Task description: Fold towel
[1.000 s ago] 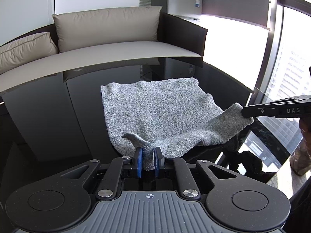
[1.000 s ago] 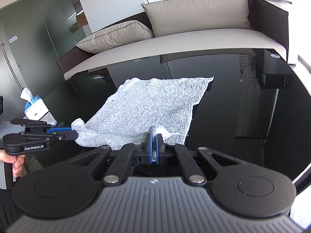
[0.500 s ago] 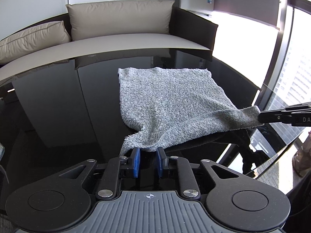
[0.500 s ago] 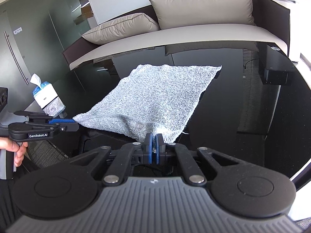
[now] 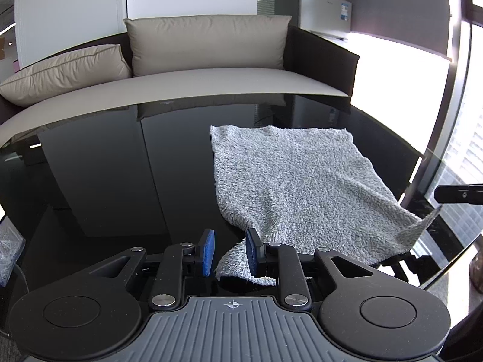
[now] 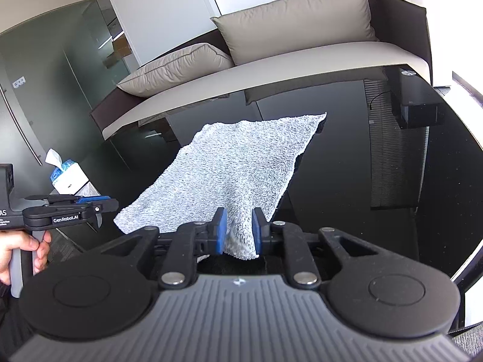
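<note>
Both tongs let go since before, jaws opening | left gripper and right gripper apart, corners loose between | towel lay spread on table, flat for folding

towel — mottled grey | table — glossy black | claw pads blue
</note>
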